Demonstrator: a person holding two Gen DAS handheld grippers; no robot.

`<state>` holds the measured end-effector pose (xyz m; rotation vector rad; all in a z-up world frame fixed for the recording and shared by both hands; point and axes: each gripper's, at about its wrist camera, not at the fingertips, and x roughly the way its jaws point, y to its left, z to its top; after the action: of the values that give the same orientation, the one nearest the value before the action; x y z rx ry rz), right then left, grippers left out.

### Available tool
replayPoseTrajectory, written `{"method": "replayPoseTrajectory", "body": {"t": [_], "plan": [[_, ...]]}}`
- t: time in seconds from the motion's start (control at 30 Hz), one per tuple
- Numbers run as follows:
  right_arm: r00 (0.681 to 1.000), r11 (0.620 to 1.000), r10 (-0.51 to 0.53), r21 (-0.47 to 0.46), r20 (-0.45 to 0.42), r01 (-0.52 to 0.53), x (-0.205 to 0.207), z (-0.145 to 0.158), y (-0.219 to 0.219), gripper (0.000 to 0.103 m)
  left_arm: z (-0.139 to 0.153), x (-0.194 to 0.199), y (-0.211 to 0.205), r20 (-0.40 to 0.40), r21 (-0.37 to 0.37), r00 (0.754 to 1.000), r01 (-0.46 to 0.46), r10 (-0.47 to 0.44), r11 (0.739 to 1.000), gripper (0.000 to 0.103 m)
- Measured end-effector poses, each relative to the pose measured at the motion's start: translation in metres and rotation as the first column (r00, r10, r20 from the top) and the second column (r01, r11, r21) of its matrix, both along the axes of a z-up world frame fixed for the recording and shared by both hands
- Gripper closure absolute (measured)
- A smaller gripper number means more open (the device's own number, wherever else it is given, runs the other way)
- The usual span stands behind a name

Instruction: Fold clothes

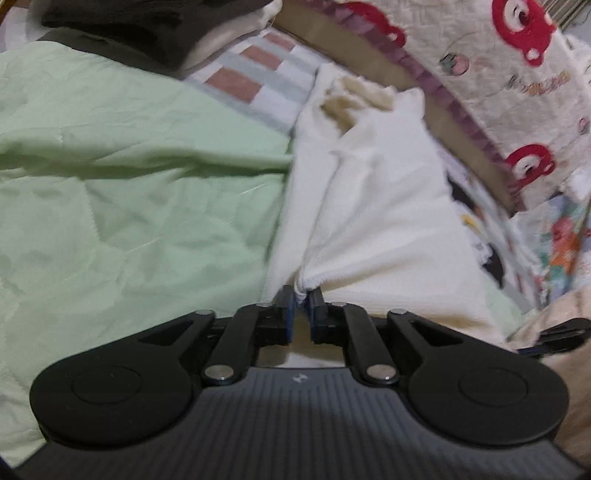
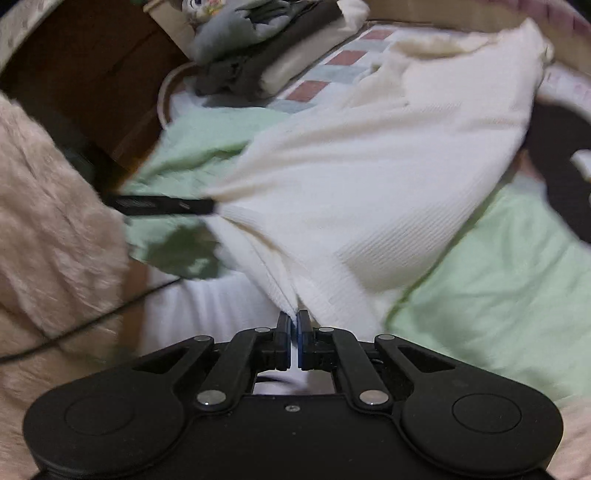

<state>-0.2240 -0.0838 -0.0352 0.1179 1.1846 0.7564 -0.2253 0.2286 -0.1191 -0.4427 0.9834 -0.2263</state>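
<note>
Both claws have the white knit garment (image 1: 373,206) by its near edge, and it hangs stretched between them over a pale green bedsheet (image 1: 129,177). The left claw (image 1: 302,295) sits low in the centre of its own view, its pads nearly together with a bunched white hem pinched between them. The right claw (image 2: 294,318) is clamped just as tightly on another fold of the same hem. In the right wrist view the left claw shows again as a dark bar at mid left (image 2: 162,205), biting the garment's corner.

To my eye this is the lift-and-carry part of a fold: the near edge is picked up and the far end of the garment still trails toward the upper right of the frame. The next move would call for both claws to travel together, keeping the hem taut and level, and lay it over the far part without letting one corner run ahead.

Room is decent on the green sheet to the left. The upper left is taken by a stack of folded dark and cream clothes (image 1: 155,33), with a checked cloth (image 1: 255,70) beside it. On the right a quilt with red bear prints (image 1: 517,55) crowds close, so a wide swing that way could snag. A fuzzy beige sleeve (image 2: 48,206) fills the left of the right wrist view.
</note>
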Motion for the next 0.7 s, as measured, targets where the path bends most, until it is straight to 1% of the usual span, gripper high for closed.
{"method": "replayPoseTrajectory", "body": {"t": [0.03, 0.07, 0.1, 0.13, 0.17, 0.2, 0.23, 0.27, 0.3, 0.33, 0.37, 0.4, 0.43, 0.47, 0.5, 0.57, 0.6, 0.67, 0.7], "plan": [[1.0, 1.0, 0.013, 0.017, -0.021, -0.012, 0.0, -0.001, -0.001, 0.096, 0.001, -0.002, -0.002, 0.002, 0.024, 1.0, 0.01, -0.01, 1.0, 0.093], [0.999, 0.999, 0.027, 0.029, -0.043, -0.026, -0.001, -0.002, -0.001, 0.092, 0.002, -0.004, -0.005, 0.002, 0.047, 1.0, 0.018, -0.018, 0.999, 0.093], [0.997, 0.998, 0.03, 0.064, -0.078, -0.025, -0.001, -0.004, -0.005, 0.092, 0.002, -0.006, -0.006, 0.0, 0.066, 1.0, 0.021, -0.021, 0.998, 0.093], [0.994, 0.995, 0.012, 0.1, -0.111, -0.001, 0.001, -0.006, -0.01, 0.092, 0.003, -0.008, -0.006, -0.006, 0.075, 1.0, 0.015, -0.015, 0.997, 0.093], [0.991, 0.993, -0.016, 0.117, -0.133, 0.032, 0.003, -0.007, -0.015, 0.09, 0.003, -0.011, -0.004, -0.013, 0.077, 1.0, 0.004, -0.003, 0.997, 0.092], [0.987, 0.989, -0.044, 0.134, -0.155, 0.065, 0.006, -0.008, -0.019, 0.086, 0.004, -0.013, -0.001, -0.015, 0.085, 1.0, -0.01, 0.011, 0.996, 0.092], [0.981, 0.983, -0.083, 0.148, -0.173, 0.109, 0.009, -0.008, -0.025, 0.07, 0.007, -0.016, 0.0, -0.008, 0.112, 1.0, -0.028, 0.029, 0.993, 0.091], [0.973, 0.974, -0.131, 0.159, -0.188, 0.162, 0.012, -0.007, -0.033, 0.057, 0.009, -0.018, 0.001, 0.003, 0.158, 0.999, -0.044, 0.044, 0.986, 0.088], [0.962, 0.96, -0.177, 0.179, -0.206, 0.215, 0.015, -0.006, -0.041, 0.053, 0.011, -0.02, 0.002, 0.015, 0.2, 0.999, -0.052, 0.05, 0.978, 0.086], [0.952, 0.947, -0.213, 0.191, -0.221, 0.256, 0.018, -0.006, -0.047, 0.051, 0.013, -0.022, 0.003, 0.028, 0.22, 0.998, -0.054, 0.049, 0.974, 0.083], [0.943, 0.939, -0.242, 0.189, -0.23, 0.288, 0.021, -0.009, -0.052, 0.049, 0.013, -0.024, 0.004, 0.037, 0.208, 0.999, -0.045, 0.038, 0.977, 0.077], [0.932, 0.929, -0.272, 0.186, -0.239, 0.319, 0.024, -0.011, -0.056, 0.047, 0.013, -0.024, 0.005, 0.038, 0.179, 0.999, -0.027, 0.021, 0.983, 0.073], [0.921, 0.919, -0.301, 0.183, -0.247, 0.349, 0.027, -0.014, -0.06, 0.044, 0.011, -0.023, 0.004, 0.037, 0.146, 0.999, -0.001, -0.005, 0.989, 0.064], [0.914, 0.917, -0.322, 0.159, -0.246, 0.366, 0.029, -0.017, -0.061, 0.044, 0.009, -0.022, 0.002, 0.037, 0.127, 0.999, 0.024, -0.029, 0.992, 0.061], [0.912, 0.922, -0.337, 0.116, -0.235, 0.37, 0.031, -0.022, -0.059, 0.043, 0.007, -0.02, -0.003, 0.036, 0.137, 0.998, 0.049, -0.054, 0.989, 0.06], [0.897, 0.915, -0.367, 0.076, -0.248, 0.396, 0.035, -0.035, -0.057, 0.041, 0.0, -0.014, -0.012, 0.022, 0.168, 0.996, 0.086, -0.091, 0.982, 0.054], [0.884, 0.906, -0.387, 0.068, -0.261, 0.417, 0.037, -0.043, -0.059, 0.041, -0.002, -0.012, -0.012, 0.016, 0.167, 0.996, 0.079, -0.083, 0.983, 0.053], [0.854, 0.882, -0.438, 0.052, -0.28, 0.469, 0.039, -0.057, -0.064, 0.04, -0.008, -0.006, -0.014, 0.004, 0.165, 0.998, 0.065, -0.067, 0.984, 0.046], [0.844, 0.873, -0.452, 0.053, -0.287, 0.485, 0.039, -0.061, -0.064, 0.04, -0.01, -0.004, -0.014, 0.002, 0.153, 0.999, 0.052, -0.053, 0.987, 0.045]]}}
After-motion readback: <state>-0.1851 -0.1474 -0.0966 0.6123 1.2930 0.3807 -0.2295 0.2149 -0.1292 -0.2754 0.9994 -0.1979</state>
